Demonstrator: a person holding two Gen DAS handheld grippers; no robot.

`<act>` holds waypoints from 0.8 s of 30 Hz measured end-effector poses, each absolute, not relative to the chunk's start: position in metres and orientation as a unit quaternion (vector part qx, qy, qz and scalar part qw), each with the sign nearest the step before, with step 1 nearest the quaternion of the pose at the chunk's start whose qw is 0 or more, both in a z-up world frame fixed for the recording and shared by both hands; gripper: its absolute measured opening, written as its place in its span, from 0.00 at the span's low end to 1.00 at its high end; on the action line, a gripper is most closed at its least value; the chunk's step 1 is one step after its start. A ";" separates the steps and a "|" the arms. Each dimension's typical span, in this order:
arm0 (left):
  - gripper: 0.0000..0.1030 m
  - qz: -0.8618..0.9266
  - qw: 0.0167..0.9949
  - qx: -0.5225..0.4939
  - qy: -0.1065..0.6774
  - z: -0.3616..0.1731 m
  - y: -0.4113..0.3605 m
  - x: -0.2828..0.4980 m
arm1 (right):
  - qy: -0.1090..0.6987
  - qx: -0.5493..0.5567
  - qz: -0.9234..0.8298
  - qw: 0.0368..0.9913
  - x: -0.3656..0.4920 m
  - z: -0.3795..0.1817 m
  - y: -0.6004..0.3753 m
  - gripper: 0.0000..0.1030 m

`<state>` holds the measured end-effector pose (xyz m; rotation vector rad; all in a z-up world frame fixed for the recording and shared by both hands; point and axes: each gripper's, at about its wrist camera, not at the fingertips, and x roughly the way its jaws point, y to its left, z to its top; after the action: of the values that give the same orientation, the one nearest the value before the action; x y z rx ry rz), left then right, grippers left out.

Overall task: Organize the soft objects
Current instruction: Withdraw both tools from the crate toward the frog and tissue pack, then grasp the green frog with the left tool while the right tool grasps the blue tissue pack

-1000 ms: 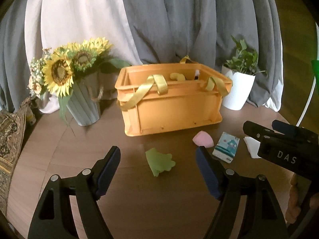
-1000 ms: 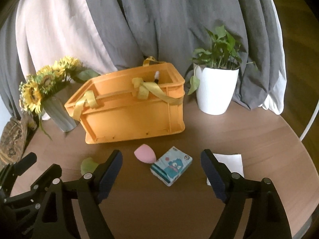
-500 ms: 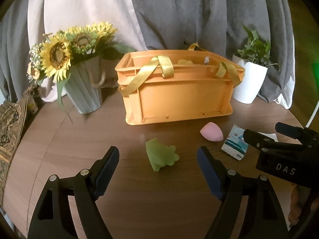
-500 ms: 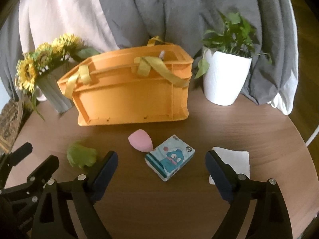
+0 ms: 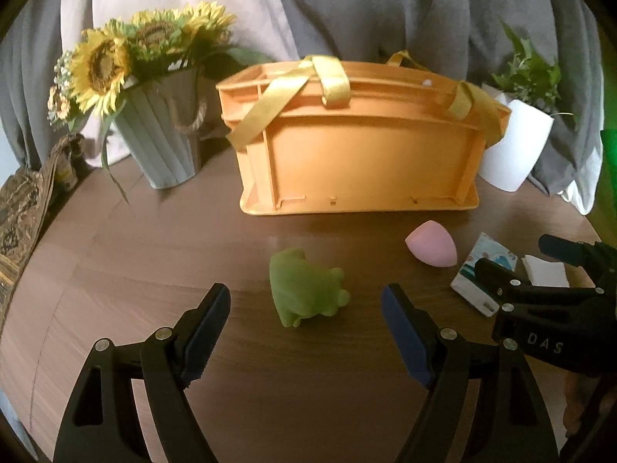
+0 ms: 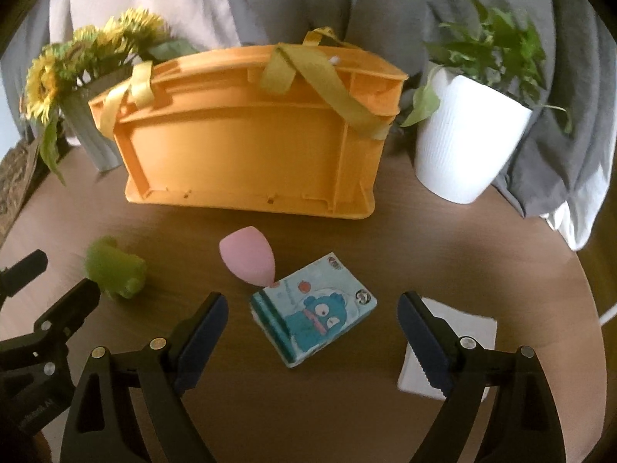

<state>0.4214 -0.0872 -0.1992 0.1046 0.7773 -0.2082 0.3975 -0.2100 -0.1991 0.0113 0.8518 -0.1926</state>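
Observation:
A green soft toy (image 5: pixel 304 289) lies on the round wooden table just ahead of my left gripper (image 5: pixel 304 292), whose jaws stand open on either side of it without touching. A pink egg-shaped sponge (image 6: pixel 248 258) lies beside a tissue pack with a blue cartoon figure (image 6: pixel 312 314). My right gripper (image 6: pixel 311 301) hangs open over that pack, with nothing held. A folded white cloth (image 6: pixel 455 347) lies under its right finger. Behind them stands an orange crate (image 5: pixel 358 162) with yellow straps. The crate's inside is mostly hidden.
A grey vase of sunflowers (image 5: pixel 166 131) stands left of the crate and a white potted plant (image 6: pixel 466 146) stands to its right. Grey and white curtains hang behind. The table's rim (image 6: pixel 590 297) curves close on the right. A patterned fabric (image 5: pixel 19 223) lies at the far left.
Both grippers have sunk toward the table and moved nearer the objects. The green toy now sits between the left fingertips. The right jaws stand a little wider.

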 end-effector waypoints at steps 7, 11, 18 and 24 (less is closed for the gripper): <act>0.78 -0.091 0.915 0.046 0.391 -0.212 -0.098 0.434 | 0.420 -0.021 -0.078 0.904 0.410 -0.212 -0.215 0.88; 0.78 -0.088 0.913 0.045 0.396 -0.218 -0.102 0.438 | 0.431 -0.022 -0.064 0.900 0.415 -0.220 -0.219 0.88; 0.78 -0.083 0.909 0.042 0.405 -0.225 -0.106 0.443 | 0.433 -0.019 -0.040 0.900 0.423 -0.224 -0.223 0.88; 0.78 -0.077 0.909 0.042 0.407 -0.228 -0.106 0.447 | 0.446 -0.007 -0.023 0.895 0.430 -0.232 -0.225 0.88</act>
<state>0.4468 -0.1064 -0.2281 0.0874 0.8398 -0.1598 0.4298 -0.2252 -0.2322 -0.0148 0.9254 -0.0481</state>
